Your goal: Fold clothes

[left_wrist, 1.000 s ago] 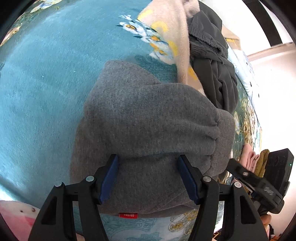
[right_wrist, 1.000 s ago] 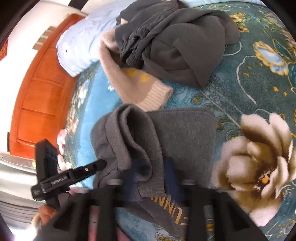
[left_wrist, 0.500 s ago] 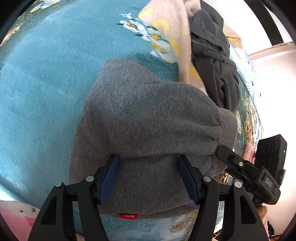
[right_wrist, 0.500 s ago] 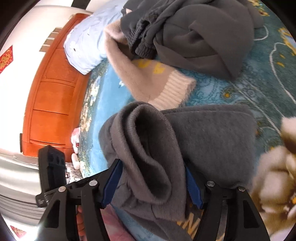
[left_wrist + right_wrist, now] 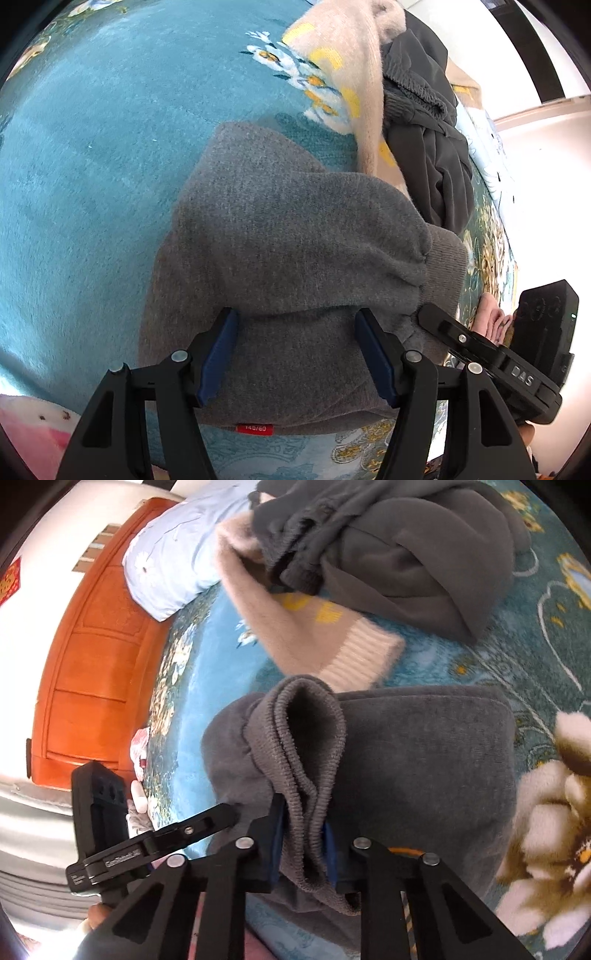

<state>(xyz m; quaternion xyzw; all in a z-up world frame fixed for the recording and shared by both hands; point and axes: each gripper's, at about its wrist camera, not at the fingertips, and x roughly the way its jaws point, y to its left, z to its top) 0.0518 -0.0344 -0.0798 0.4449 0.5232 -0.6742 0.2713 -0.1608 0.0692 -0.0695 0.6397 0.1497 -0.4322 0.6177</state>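
A grey sweater (image 5: 295,240) lies folded on the teal flowered blanket (image 5: 92,166), with a red size tag (image 5: 255,428) at its near edge. My left gripper (image 5: 295,354) stands open over the sweater's near part, with fabric between its wide-set blue pads. In the right wrist view the sweater's (image 5: 424,757) ribbed cuff (image 5: 306,757) stands up in a loop. My right gripper (image 5: 304,845) is closing, and its pads pinch the lower part of that cuff. The left wrist view shows the right gripper (image 5: 480,350) beside the sweater's right end.
A beige sweater (image 5: 306,635) with yellow marks lies just beyond the grey one, under a heap of dark grey clothes (image 5: 406,554). Farther back are a pale blue pillow (image 5: 173,565) and an orange wooden headboard (image 5: 92,664). A hand (image 5: 491,317) shows by the right gripper.
My right gripper moved in over the grey sweater's ribbed cuff and its jaws went from wide to pinching the cuff. The left gripper stayed still.
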